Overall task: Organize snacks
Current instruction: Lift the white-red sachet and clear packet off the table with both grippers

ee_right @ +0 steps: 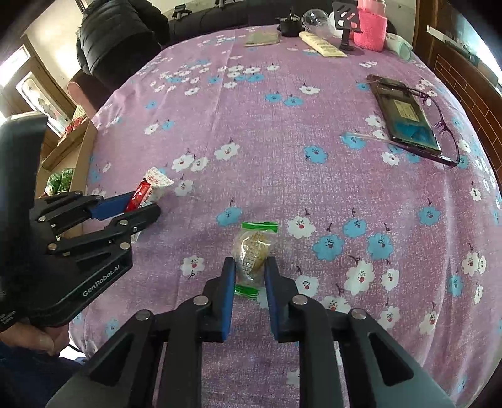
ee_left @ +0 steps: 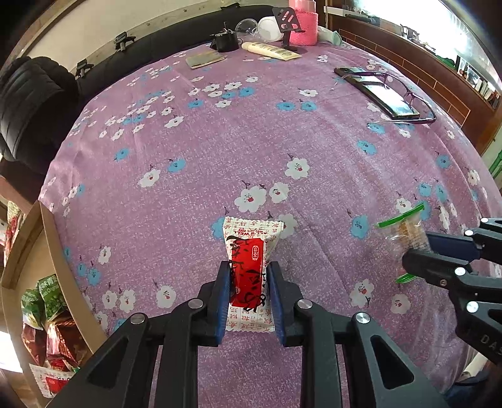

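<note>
A: What does the left gripper [ee_left: 248, 276] hold?

B: It pinches a red and white snack packet [ee_left: 249, 266]. The two blue pads press on the sides of the packet, and the packet stands between them, above the purple flowered tablecloth [ee_left: 251, 141]. I cannot tell if its far end touches the cloth.

A: And the right gripper [ee_right: 250, 271]?

B: It is pressed together on a clear candy wrapper with green ends [ee_right: 254, 254]. Inside there is something pale yellow. The wrapper is squeezed between the pads, one green end in front of the fingertips and one behind.

A: Where are the two snacks relative to the tablecloth?

B: Both are over the near part of the tablecloth. In the right wrist view the red packet [ee_right: 147, 191] is to the left of the candy, close to the left edge of the cloth. In the left wrist view the candy [ee_left: 404, 232] is to the right of the packet.

A: What is beside the cloth?

B: Past the left edge of the tablecloth there is a cardboard box [ee_left: 47, 238] with green and red snack bags [ee_left: 47, 314] inside.

A: And the far side?

B: On the right part of the tablecloth lies a dark phone [ee_right: 404, 116], with purple glasses [ee_right: 439, 125] partly over it. At the far edge stand a pink cup [ee_right: 370, 31], a black phone stand [ee_right: 346, 25] and a pale tube [ee_right: 323, 45] lying flat.
</note>
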The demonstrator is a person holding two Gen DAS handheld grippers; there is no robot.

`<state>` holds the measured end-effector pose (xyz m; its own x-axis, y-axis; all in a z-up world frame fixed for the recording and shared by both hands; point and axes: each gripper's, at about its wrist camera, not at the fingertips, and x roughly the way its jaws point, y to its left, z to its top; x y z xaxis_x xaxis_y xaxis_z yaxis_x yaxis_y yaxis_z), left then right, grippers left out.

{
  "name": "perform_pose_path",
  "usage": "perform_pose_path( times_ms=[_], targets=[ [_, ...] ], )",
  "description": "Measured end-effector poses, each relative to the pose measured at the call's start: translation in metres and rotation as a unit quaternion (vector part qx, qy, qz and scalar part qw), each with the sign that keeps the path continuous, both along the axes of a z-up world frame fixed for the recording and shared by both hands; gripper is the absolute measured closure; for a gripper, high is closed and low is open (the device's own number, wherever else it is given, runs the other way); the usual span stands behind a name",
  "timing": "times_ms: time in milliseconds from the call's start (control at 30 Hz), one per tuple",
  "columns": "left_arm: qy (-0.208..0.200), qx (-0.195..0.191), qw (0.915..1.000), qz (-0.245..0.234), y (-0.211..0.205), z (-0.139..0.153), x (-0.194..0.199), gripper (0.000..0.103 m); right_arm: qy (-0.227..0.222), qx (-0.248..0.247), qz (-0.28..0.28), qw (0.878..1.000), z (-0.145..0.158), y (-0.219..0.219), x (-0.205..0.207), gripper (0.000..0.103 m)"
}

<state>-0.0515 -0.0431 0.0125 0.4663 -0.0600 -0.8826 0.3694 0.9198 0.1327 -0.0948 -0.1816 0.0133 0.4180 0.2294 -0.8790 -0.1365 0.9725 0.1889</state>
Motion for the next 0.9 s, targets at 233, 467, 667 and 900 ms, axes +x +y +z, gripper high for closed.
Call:
perform_pose_path(
  times_ms=[233, 467, 667, 900],
  targets=[
    [-0.011, 0.008, 0.9999, 0.009, 0.005, 0.003, -0.001, 0.080, -0.010, 0.004, 0.002, 1.000, 0.004, 0.000, -0.002, 0.085],
    [-0.026, 0.014, 0.9995, 0.010, 0.007, 0.008, -0.002, 0.080, -0.010, 0.004, 0.008, 1.000, 0.004, 0.001, -0.002, 0.085],
    [-0.032, 0.015, 0.9993, 0.012, 0.010, 0.012, -0.002, 0.080, -0.009, 0.004, 0.010, 1.000, 0.004, 0.003, -0.001, 0.085],
    [-0.037, 0.016, 0.9991, 0.013, 0.012, 0.014, -0.004, 0.080, -0.010, 0.005, 0.011, 1.000, 0.004, 0.003, -0.001, 0.085]
  ],
)
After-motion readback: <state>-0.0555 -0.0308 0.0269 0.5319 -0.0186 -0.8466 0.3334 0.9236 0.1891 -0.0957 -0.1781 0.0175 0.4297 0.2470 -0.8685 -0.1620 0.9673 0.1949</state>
